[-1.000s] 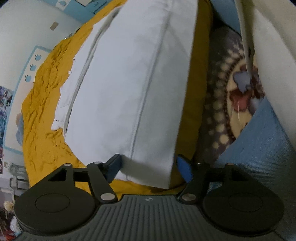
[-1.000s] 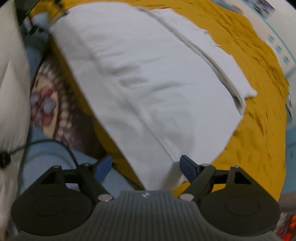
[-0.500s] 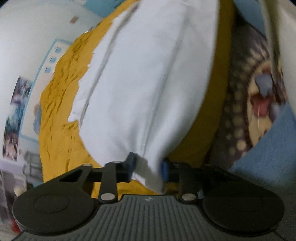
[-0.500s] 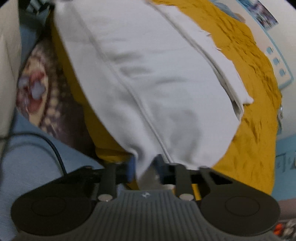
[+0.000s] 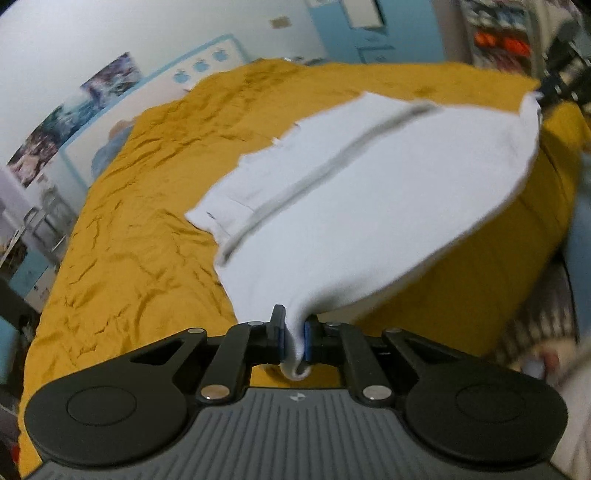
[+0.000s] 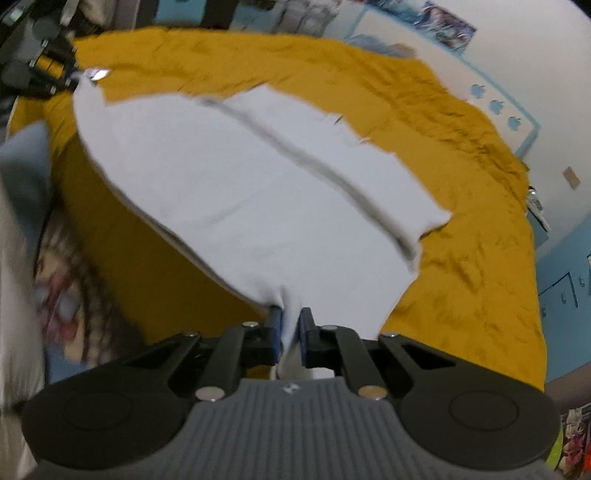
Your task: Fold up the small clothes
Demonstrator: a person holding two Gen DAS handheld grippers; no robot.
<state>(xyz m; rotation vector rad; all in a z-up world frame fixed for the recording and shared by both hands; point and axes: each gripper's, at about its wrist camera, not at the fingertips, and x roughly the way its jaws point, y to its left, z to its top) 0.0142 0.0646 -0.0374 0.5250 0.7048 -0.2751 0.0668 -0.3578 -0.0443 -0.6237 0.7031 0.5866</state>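
We've got the white garment [image 5: 354, 206] by its near edge over the bed [image 5: 140, 236], mustard sheet. Left claw [image 5: 294, 334] & right claw [image 6: 290, 334] just closed, each pinching a corner. Posters [image 5: 74, 110] on wall; floor blurred.

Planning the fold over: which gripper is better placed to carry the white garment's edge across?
Neither alone: the left gripper and right gripper each pinch a near corner of the white garment, so both should carry together.

Bedroom in a home: bed [image 5: 147, 229] with mustard-yellow sheet ahead of the claw; posters [image 5: 110, 79] on white wall [image 5: 110, 33] beyond; blue cabinet doors [image 5: 373, 33] behind.
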